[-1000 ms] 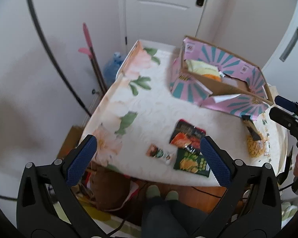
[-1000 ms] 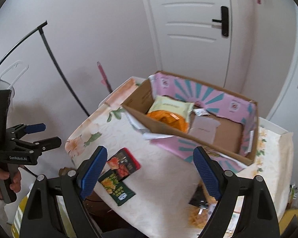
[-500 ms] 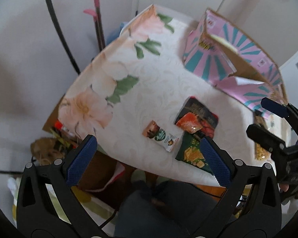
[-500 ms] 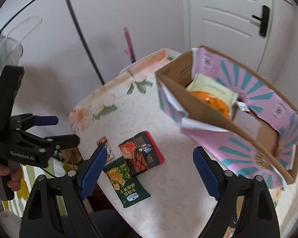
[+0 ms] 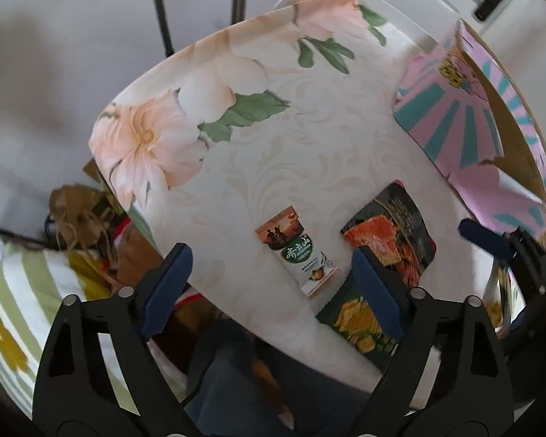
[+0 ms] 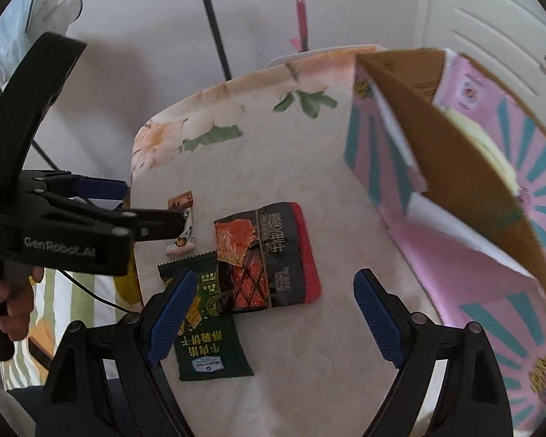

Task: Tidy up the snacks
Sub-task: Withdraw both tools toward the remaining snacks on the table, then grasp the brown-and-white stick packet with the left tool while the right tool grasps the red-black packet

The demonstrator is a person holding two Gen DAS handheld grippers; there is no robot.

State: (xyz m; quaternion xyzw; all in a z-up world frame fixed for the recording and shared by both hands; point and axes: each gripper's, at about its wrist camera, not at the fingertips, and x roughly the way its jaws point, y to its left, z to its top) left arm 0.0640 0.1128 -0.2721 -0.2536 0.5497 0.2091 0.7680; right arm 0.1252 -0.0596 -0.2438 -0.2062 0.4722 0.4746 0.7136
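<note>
Both claws are over the near edge of the bench [image 5: 309, 138], and both are spread wide with nothing between the blue pads. The left claw [image 5: 273, 287] hangs above the small packet [image 5: 296, 251], a narrow brown-and-white sachet with a green round label, lying flat on the flowered cloth. Its right pad [image 5: 376, 291] sits over the spot where the green packet [image 5: 360, 322] begins. From the right wrist view, that left claw [image 6: 149, 207] comes in from the side, one finger crossing in front of the small packet [image 6: 181, 225], a hand [image 6: 14, 302] gripping the handle low at the frame edge.

The right claw [image 6: 273, 313] hovers over the other two snacks. The dark packet [image 6: 269, 255], black with a red edge and an orange picture, lies flat and overlaps the top corner of the green packet [image 6: 207, 331], which reaches to the bench's front edge. The left pad [image 6: 171, 313] covers part of the green one; the right pad [image 6: 376, 317] is over bare cloth. In the left wrist view, the dark packet [image 5: 393, 233] lies just right of the small one, apart from it, and the right claw [image 5: 498, 251] pokes in at the far right.

The box [image 6: 455, 153], pink with teal rays outside and brown card inside, stands on the bench to the right of the snacks, flaps up, with a pale yellow packet [image 6: 480, 145] showing inside. The box [image 5: 469, 123] is well apart from the three loose packets.
</note>
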